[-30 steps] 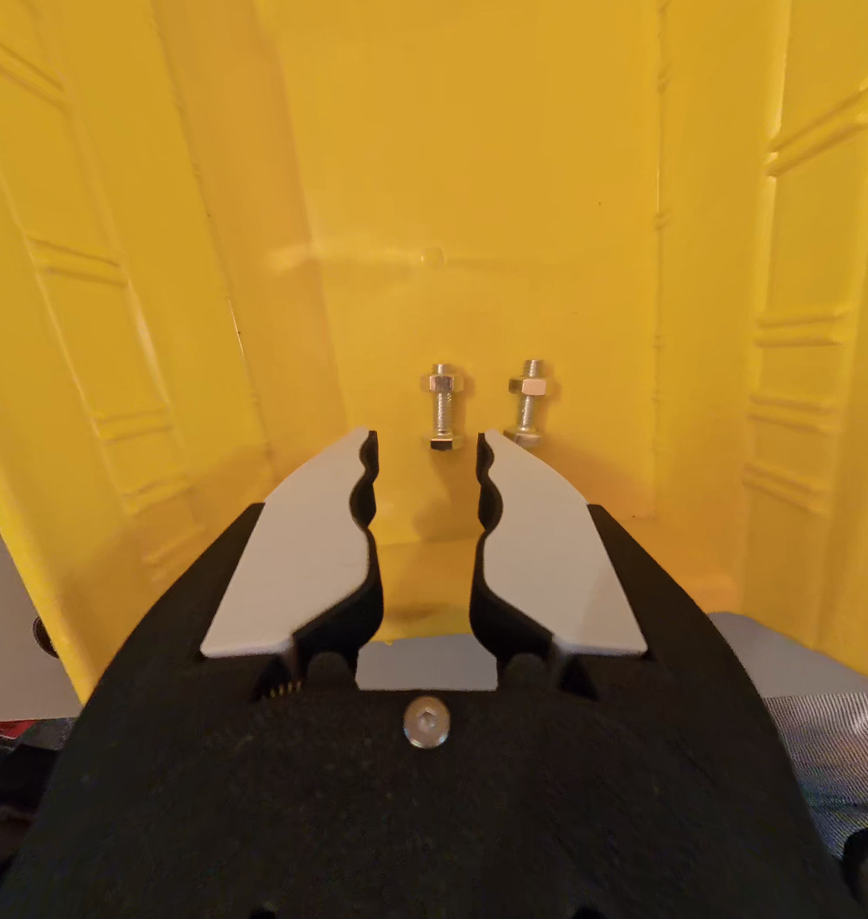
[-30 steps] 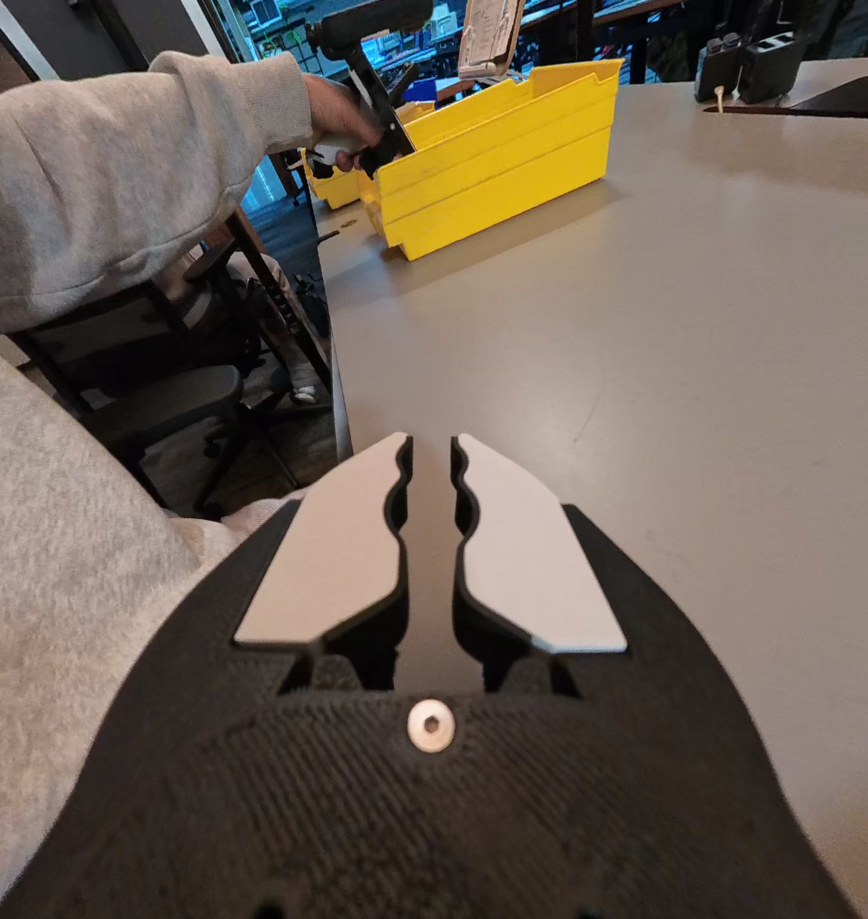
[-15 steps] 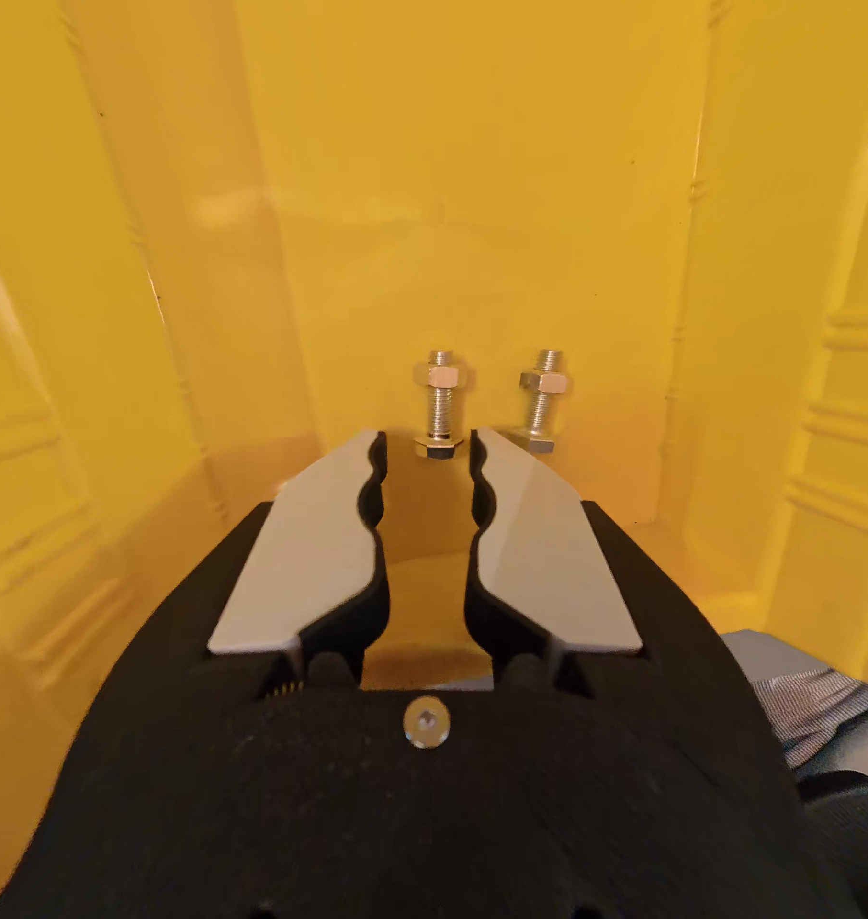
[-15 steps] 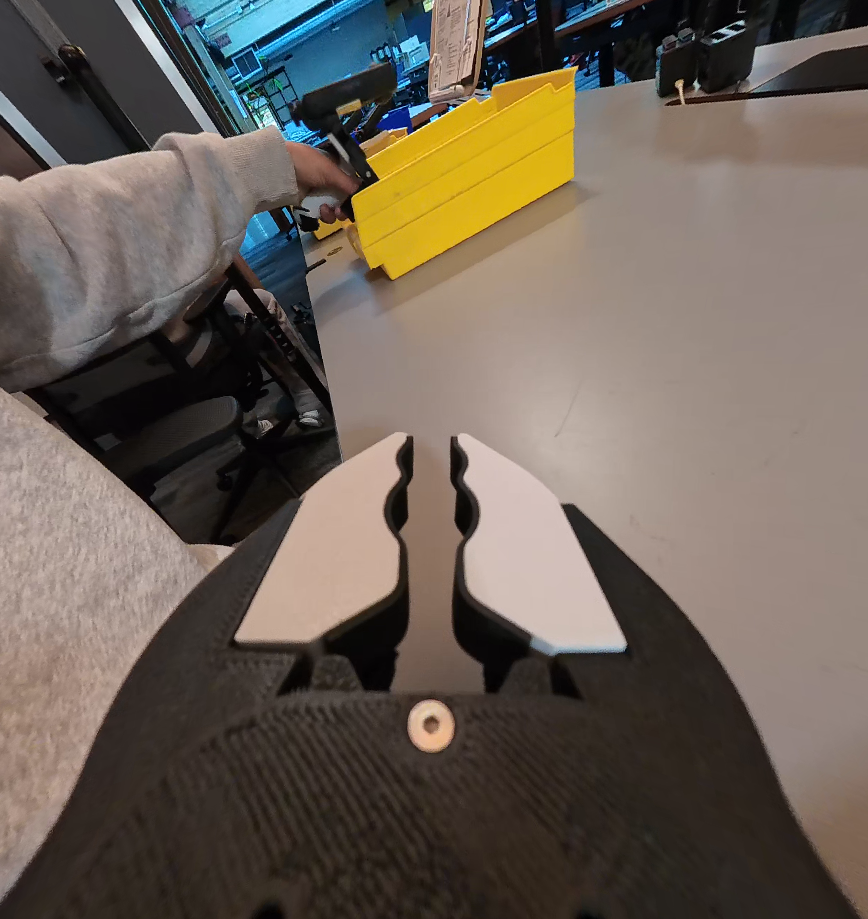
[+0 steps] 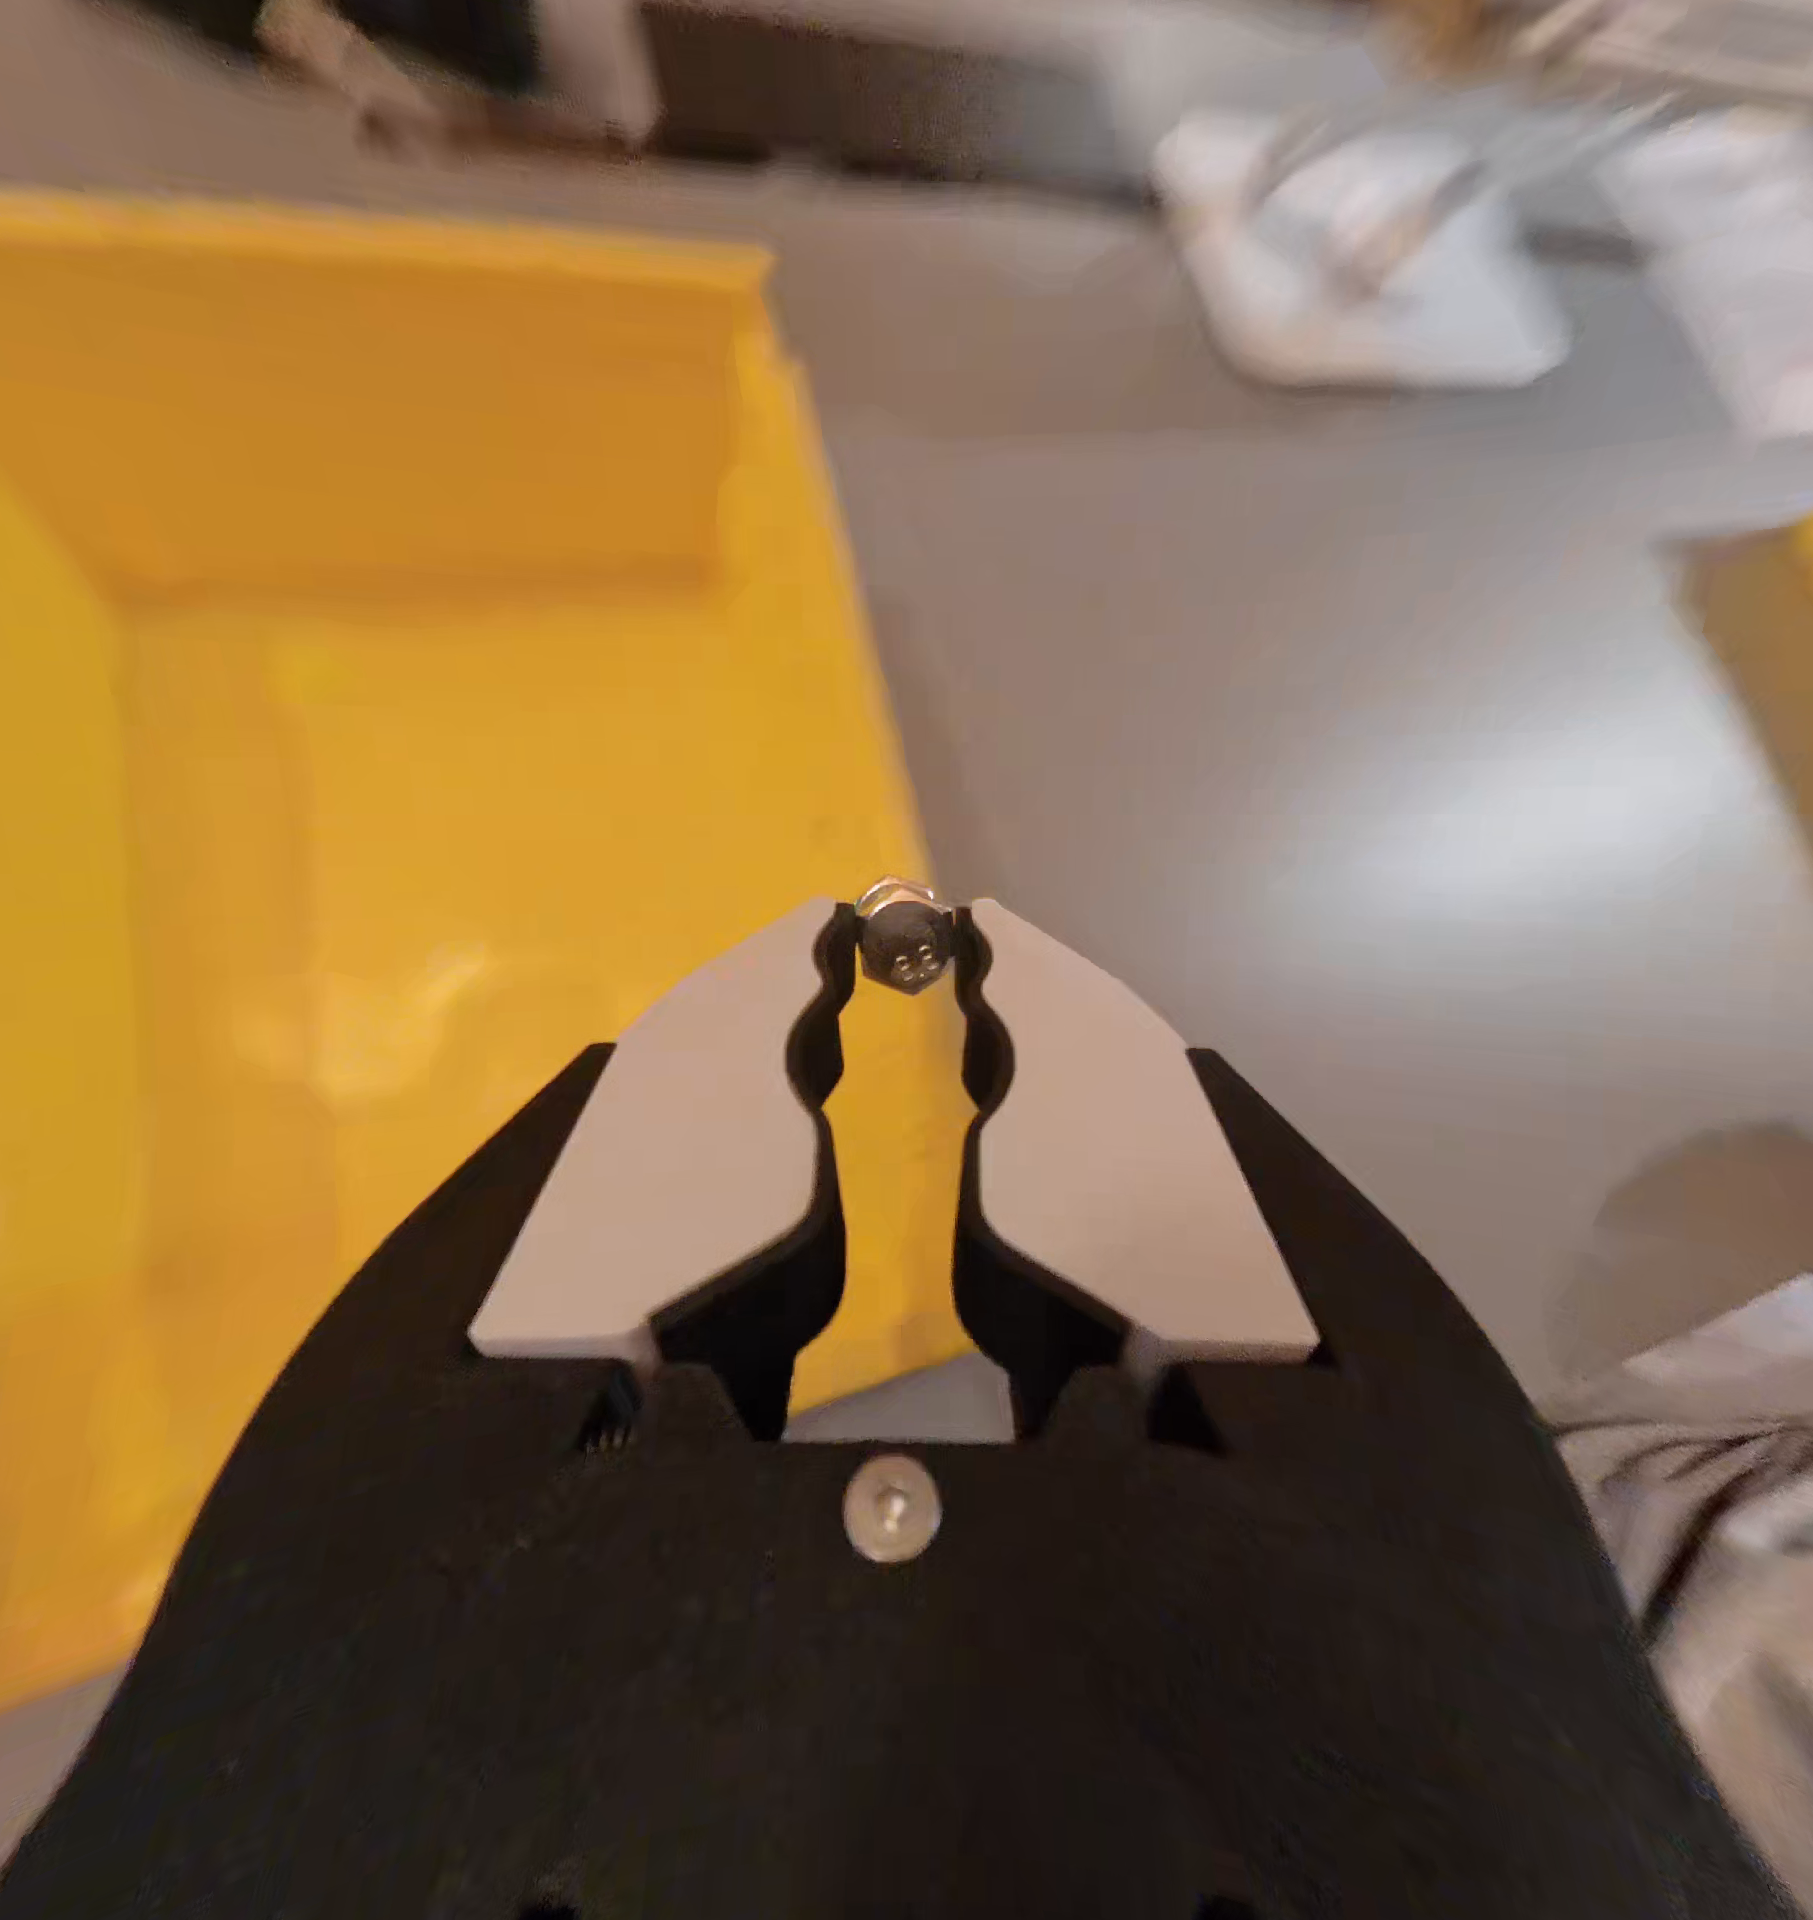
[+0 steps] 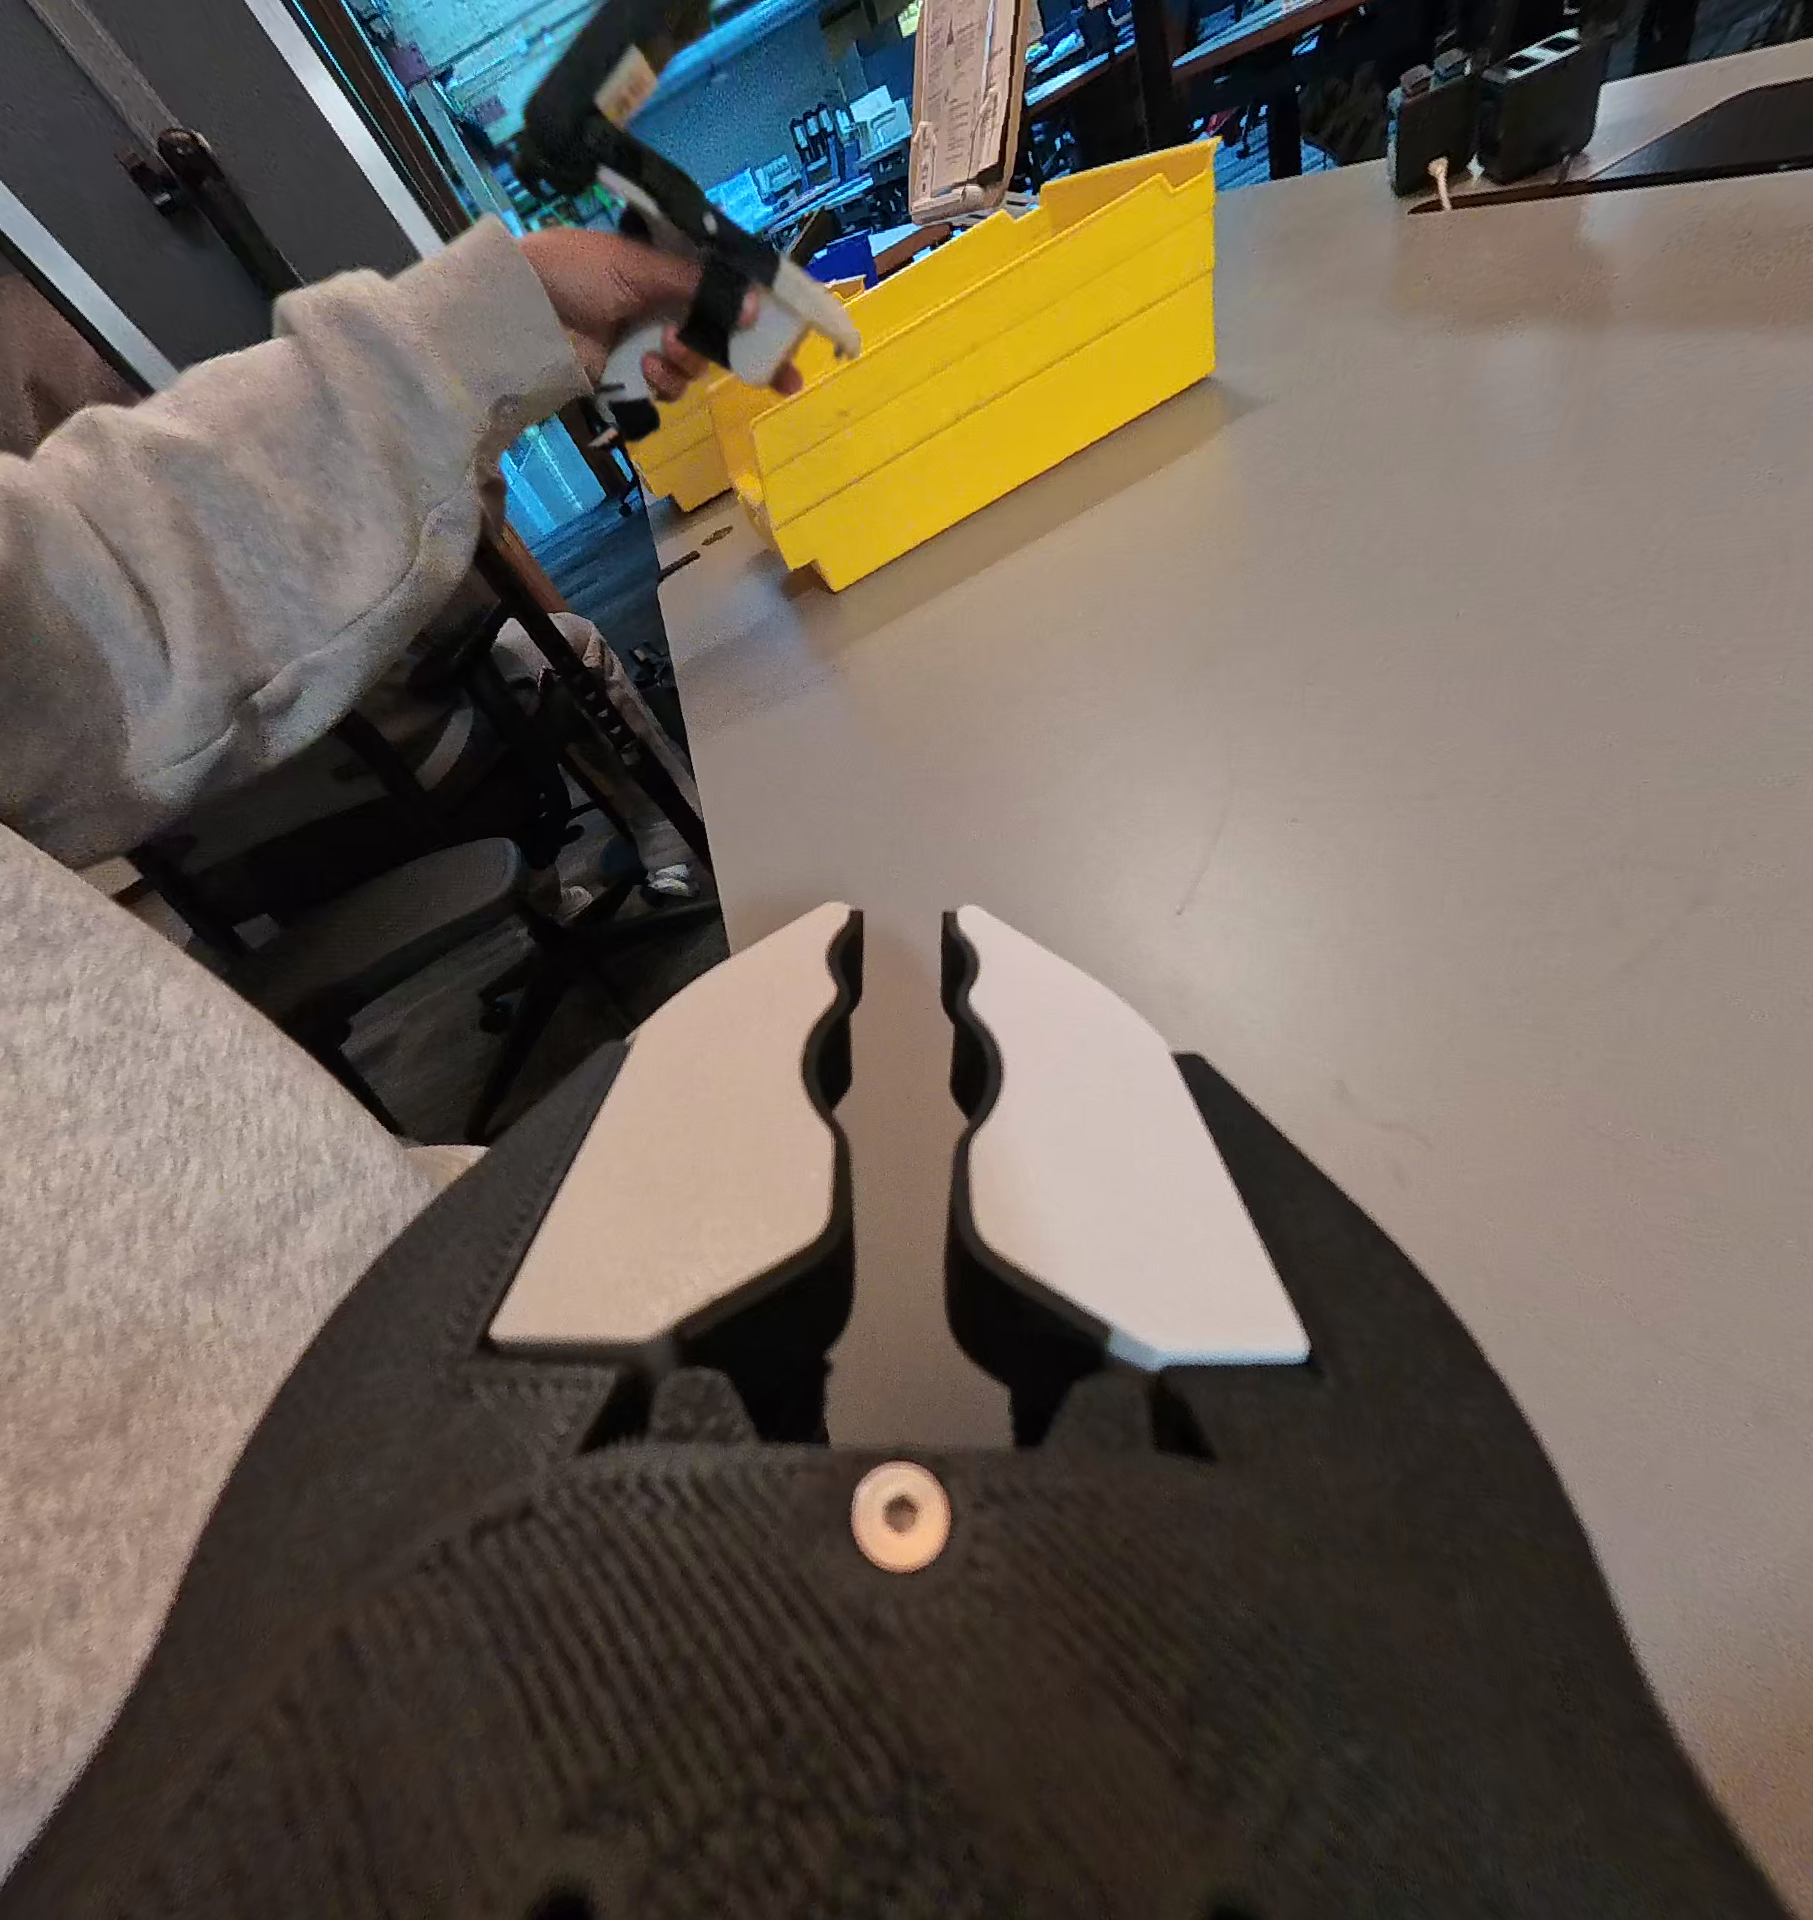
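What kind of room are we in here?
Probably a workshop or lab: yellow parts bins sit on a grey worktable, the left gripper holds a steel bolt, and more benches show behind.

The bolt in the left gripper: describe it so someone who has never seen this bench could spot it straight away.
Start at the big yellow bin on the grey table, then come to the left gripper held above the bin's near right corner. Pinched at its very fingertips is a small silver bolt, hex head facing the camera. It is the only metal fastener in view, and it is off the table.
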Available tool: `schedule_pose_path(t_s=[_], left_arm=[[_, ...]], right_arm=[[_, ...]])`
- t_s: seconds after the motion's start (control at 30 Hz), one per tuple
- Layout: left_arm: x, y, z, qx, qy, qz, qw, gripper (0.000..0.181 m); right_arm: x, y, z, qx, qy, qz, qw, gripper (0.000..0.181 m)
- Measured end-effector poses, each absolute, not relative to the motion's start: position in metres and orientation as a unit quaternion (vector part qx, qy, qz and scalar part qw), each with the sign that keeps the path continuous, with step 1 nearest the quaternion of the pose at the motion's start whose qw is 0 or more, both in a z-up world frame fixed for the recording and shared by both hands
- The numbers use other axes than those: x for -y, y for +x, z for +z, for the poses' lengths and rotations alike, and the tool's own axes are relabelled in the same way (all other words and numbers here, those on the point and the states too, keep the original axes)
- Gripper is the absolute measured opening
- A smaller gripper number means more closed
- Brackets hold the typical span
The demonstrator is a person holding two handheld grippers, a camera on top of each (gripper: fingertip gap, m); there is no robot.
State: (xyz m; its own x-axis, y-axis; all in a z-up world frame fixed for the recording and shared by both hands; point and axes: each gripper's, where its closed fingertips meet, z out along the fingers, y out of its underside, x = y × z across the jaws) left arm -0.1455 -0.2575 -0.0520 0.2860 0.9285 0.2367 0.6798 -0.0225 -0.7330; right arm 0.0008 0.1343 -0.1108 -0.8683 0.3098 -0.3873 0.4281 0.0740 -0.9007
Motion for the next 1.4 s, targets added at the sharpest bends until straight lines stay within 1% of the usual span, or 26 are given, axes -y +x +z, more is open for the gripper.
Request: schedule_pose_path(t_s=[0.03, 0.13, 0.23, 0.4, 0.53, 0.63, 0.77, 0.87, 1.1, 1.17, 1.2, 1.4], left_arm=[[0.232, -0.143, -0.034, 0.552, -0.691, 0.163, 0.437, 0.018], [0.151, -0.133, 0.007, 0.477, -0.672, 0.165, 0.542, 0.018], [0.072, -0.122, 0.025, 0.425, -0.65, 0.133, 0.616, 0.018], [-0.041, -0.096, 0.018, 0.367, -0.607, 0.042, 0.703, 0.018], [-0.096, -0.075, 0.008, 0.348, -0.554, -0.01, 0.757, 0.018], [-0.125, -0.057, -0.009, 0.336, -0.554, -0.043, 0.761, 0.017], [-0.146, -0.038, -0.019, 0.314, -0.543, -0.049, 0.777, 0.017], [-0.153, -0.034, -0.019, 0.308, -0.537, -0.05, 0.784, 0.017], [-0.165, -0.028, -0.026, 0.266, -0.567, -0.038, 0.778, 0.017], [-0.168, -0.028, -0.03, 0.261, -0.572, -0.038, 0.777, 0.017], [-0.169, -0.028, -0.033, 0.259, -0.575, -0.037, 0.775, 0.017], [-0.172, -0.03, -0.049, 0.247, -0.606, -0.038, 0.755, 0.017]], right_arm=[[-0.133, 0.001, -0.11, -0.731, 0.25, -0.633, 0.047, 0.014], [-0.122, -0.001, -0.102, -0.719, 0.242, -0.65, 0.052, 0.014], [-0.103, -0.003, -0.083, -0.697, 0.232, -0.673, 0.083, 0.015], [-0.091, -0.018, -0.047, -0.624, 0.254, -0.729, 0.117, 0.018], [-0.107, -0.036, -0.034, -0.55, 0.299, -0.769, 0.131, 0.022], [-0.13, -0.041, -0.032, -0.506, 0.321, -0.789, 0.137, 0.028], [-0.156, -0.046, -0.032, -0.449, 0.353, -0.802, 0.175, 0.029], [-0.163, -0.046, -0.036, -0.438, 0.363, -0.8, 0.19, 0.028], [-0.165, -0.036, -0.038, -0.431, 0.357, -0.799, 0.222, 0.026], [-0.168, -0.035, -0.037, -0.417, 0.356, -0.801, 0.24, 0.018], [-0.17, -0.036, -0.038, -0.412, 0.358, -0.801, 0.244, 0.018], [-0.176, -0.039, -0.046, -0.43, 0.353, -0.798, 0.231, 0.018]])
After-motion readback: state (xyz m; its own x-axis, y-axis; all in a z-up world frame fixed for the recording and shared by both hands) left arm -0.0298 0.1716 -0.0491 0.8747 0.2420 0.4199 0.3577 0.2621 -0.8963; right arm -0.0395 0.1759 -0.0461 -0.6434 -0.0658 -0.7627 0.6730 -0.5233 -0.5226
